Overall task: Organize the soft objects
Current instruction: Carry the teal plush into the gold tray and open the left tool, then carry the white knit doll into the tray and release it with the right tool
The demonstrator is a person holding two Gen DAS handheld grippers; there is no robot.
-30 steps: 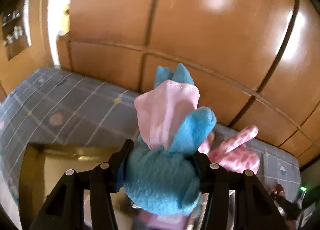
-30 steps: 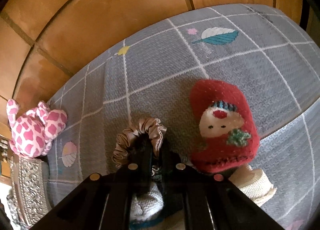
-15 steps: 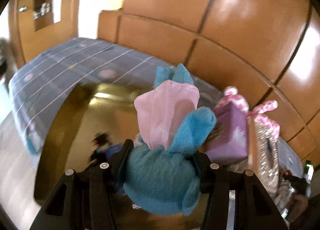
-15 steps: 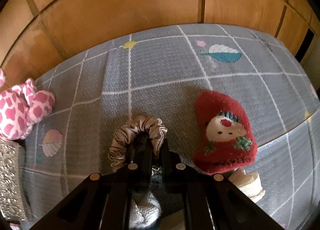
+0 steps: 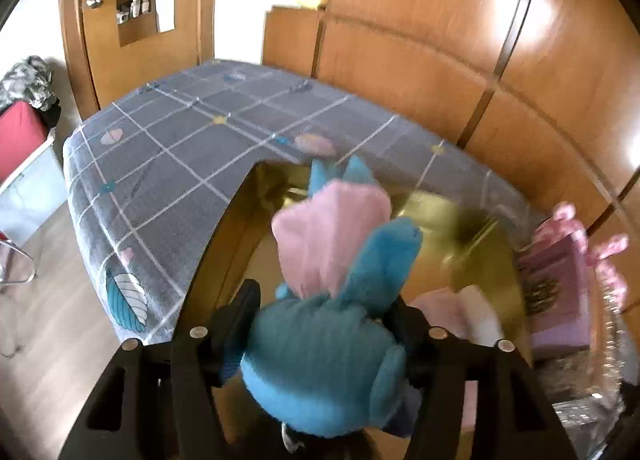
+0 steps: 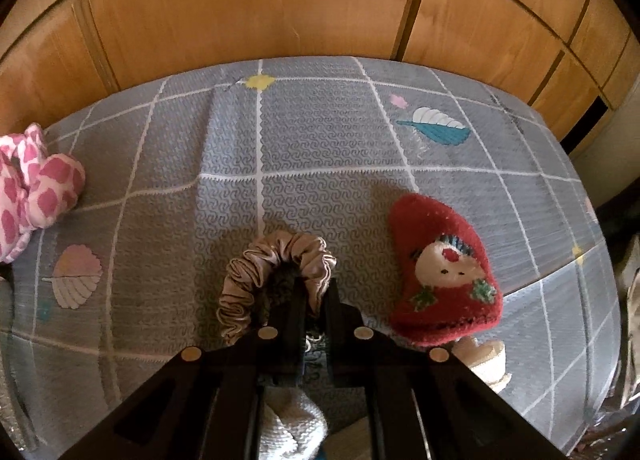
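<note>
A blue plush toy (image 5: 320, 360) with a pink ear (image 5: 328, 240) sits between the fingers of my left gripper (image 5: 324, 304), above a gold box (image 5: 460, 228) on the bed. The jaws are opening. The left pad stands off the toy, which is blurred and slipping downward. In the right wrist view my right gripper (image 6: 316, 288) is shut on the near rim of a beige satin scrunchie (image 6: 256, 264) over the grey bed cover (image 6: 320, 148). A red snowman hat (image 6: 440, 268) lies just right of the scrunchie.
A purple box (image 5: 560, 292) and a pink spotted plush (image 6: 36, 188) sit right of the gold box. Under my right gripper lie a white knit piece (image 6: 288, 428) and a cream item (image 6: 484, 356). Wooden wardrobe doors (image 5: 440, 40) stand behind the bed; its edge drops to the floor (image 5: 48, 320).
My left gripper swung over the gold box and its jaws have widened; the blue toy sits lower between them. My right gripper turned a little, still pinching the scrunchie.
</note>
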